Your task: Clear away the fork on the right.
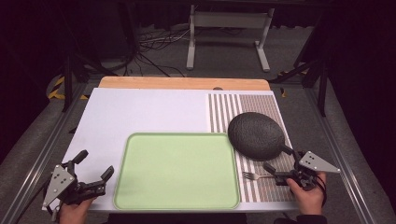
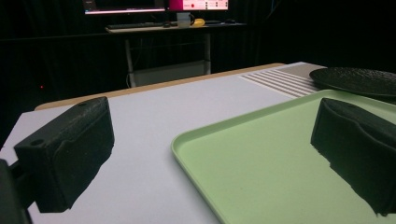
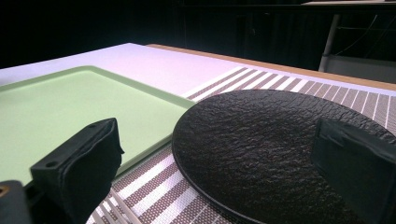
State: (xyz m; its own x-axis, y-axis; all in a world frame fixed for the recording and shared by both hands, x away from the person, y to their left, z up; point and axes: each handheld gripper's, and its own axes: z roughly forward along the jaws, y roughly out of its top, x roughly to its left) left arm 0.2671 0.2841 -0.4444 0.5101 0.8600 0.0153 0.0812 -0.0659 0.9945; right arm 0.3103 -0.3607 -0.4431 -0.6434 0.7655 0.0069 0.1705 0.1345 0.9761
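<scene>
A pale green tray (image 1: 177, 170) lies empty at the front middle of the white table. To its right, a black rough-textured plate (image 1: 256, 135) rests on a striped placemat (image 1: 261, 105), and a metal fork (image 1: 254, 176) lies on the mat just in front of the plate. My left gripper (image 1: 95, 165) is at the front left corner, open and empty, with the tray's near-left rim (image 2: 196, 154) ahead between its jaws. My right gripper (image 1: 279, 159) is at the front right, open and empty, its jaws standing either side of the plate's near edge (image 3: 261, 140), above the fork's handle.
The bare white tabletop (image 1: 140, 112) stretches behind and left of the tray, ending in a wooden strip (image 1: 184, 83) at the back. Beyond the table stand a white frame (image 1: 229, 32) and loose cables on the floor. A desk with monitors (image 2: 154, 9) stands far off.
</scene>
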